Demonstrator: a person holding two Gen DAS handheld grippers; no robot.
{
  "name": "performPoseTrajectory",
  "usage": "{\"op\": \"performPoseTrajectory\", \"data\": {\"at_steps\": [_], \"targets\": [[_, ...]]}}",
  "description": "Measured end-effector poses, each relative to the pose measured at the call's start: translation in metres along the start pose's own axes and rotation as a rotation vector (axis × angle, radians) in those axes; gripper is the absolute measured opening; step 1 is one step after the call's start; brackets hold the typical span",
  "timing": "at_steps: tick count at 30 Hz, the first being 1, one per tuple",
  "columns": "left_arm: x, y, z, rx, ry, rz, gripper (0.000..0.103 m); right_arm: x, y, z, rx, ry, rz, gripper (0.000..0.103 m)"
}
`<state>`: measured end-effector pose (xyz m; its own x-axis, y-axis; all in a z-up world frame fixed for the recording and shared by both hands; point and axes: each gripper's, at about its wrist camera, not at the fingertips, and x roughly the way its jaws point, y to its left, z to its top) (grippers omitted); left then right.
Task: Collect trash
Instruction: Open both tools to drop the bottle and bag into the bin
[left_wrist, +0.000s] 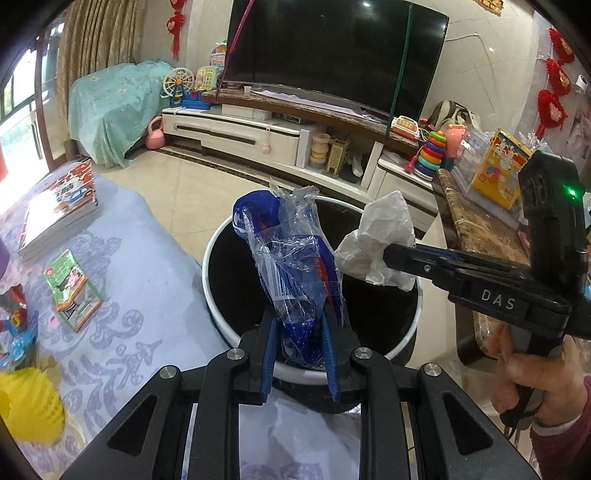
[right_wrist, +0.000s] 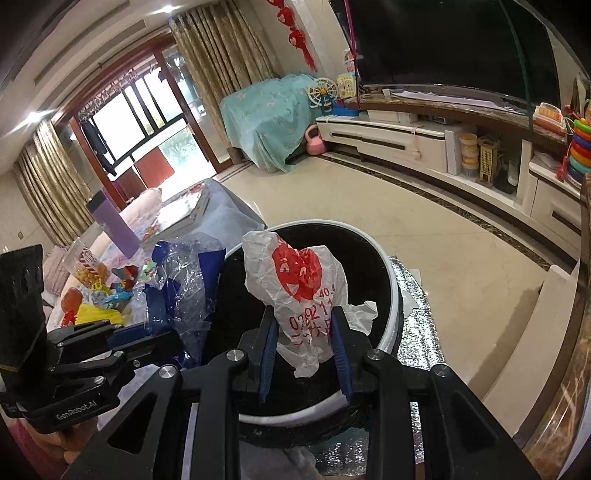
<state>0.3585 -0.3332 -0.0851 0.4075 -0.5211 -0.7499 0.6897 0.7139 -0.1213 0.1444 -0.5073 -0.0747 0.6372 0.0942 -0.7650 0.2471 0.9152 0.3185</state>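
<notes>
blue wrapper (left_wrist: 295, 266): crinkled clear plastic with blue print and a white barcode patch; stands up from the left gripper (left_wrist: 300, 325); hangs over the mouth of the bin (left_wrist: 221, 240); also seen in the right wrist view (right_wrist: 181, 280), left of the bin (right_wrist: 391, 291)
white wrapper (right_wrist: 306, 295): crumpled white paper or thin plastic, red round print, red digits and characters below; digits only partly readable; held over the bin opening; in the left wrist view (left_wrist: 376, 243) only its plain white side shows
left fingers: narrow, blue pads (left_wrist: 269, 347) pressed on the lower end of the blue wrapper
right gripper (right_wrist: 304, 336): narrow, pads (right_wrist: 267, 343) clamped on the white wrapper's lower part; seen from the side in the left wrist view (left_wrist: 388, 254), tip buried in the wrapper
bin: round, white rim, black inside; bottom too dark to make out; near edge hidden behind the gripper bodies
hand (left_wrist: 532, 380): grips the right gripper's handle; cut off at the frame edge, dark red sleeve just visible
table (left_wrist: 129, 277): blue-patterned cloth, just left of the bin; books (left_wrist: 59, 214), small green box (left_wrist: 72, 291), yellow thing (left_wrist: 29, 406) cut off by the lens edge
far table clutter: colourful packets, too small to name
tv (left_wrist: 332, 51): dark screen, top cut off
</notes>
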Motion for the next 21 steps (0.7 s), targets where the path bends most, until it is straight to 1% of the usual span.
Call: {"op": "performPoseTrajectory", "data": {"at_steps": [3, 4, 6, 8, 9, 10, 11, 13, 15, 17, 21], "targets": [[0.006, 0.001, 0.002, -0.001, 0.012, 0.007, 0.029, 0.004, -0.003, 0.003, 0.0, 0.008, -0.012, 0.034], [0.008, 0.001, 0.003, -0.003, 0.012, 0.006, 0.03, 0.005, -0.004, 0.004, 0.002, 0.013, -0.018, 0.038], [0.007, -0.002, 0.003, -0.003, 0.013, 0.014, 0.034, 0.004, -0.006, 0.006, 0.007, 0.012, -0.022, 0.039], [0.005, -0.001, 0.001, -0.003, 0.003, 0.018, 0.045, 0.002, -0.008, 0.007, 0.013, 0.007, -0.03, 0.048], [0.002, -0.001, -0.001, -0.003, -0.003, 0.02, 0.048, 0.001, -0.009, 0.008, 0.016, 0.003, -0.031, 0.05], [-0.001, -0.001, -0.003, -0.006, -0.011, 0.023, 0.05, 0.0, -0.009, 0.008, 0.02, -0.003, -0.031, 0.055], [-0.004, 0.001, -0.006, -0.012, -0.016, 0.024, 0.051, -0.002, -0.01, 0.008, 0.028, -0.008, -0.025, 0.062], [-0.01, 0.003, -0.014, -0.031, -0.022, 0.023, 0.052, -0.004, -0.01, 0.008, 0.038, -0.016, -0.016, 0.067], [-0.018, 0.007, -0.023, -0.05, -0.033, 0.024, 0.055, -0.006, -0.008, 0.008, 0.046, -0.028, -0.014, 0.069], [-0.03, 0.01, -0.036, -0.064, -0.049, 0.033, 0.058, -0.009, -0.004, 0.005, 0.055, -0.037, 0.001, 0.078], [-0.055, 0.019, -0.064, -0.105, -0.076, 0.044, 0.059, -0.015, 0.01, -0.002, 0.061, -0.064, 0.036, 0.087]]}}
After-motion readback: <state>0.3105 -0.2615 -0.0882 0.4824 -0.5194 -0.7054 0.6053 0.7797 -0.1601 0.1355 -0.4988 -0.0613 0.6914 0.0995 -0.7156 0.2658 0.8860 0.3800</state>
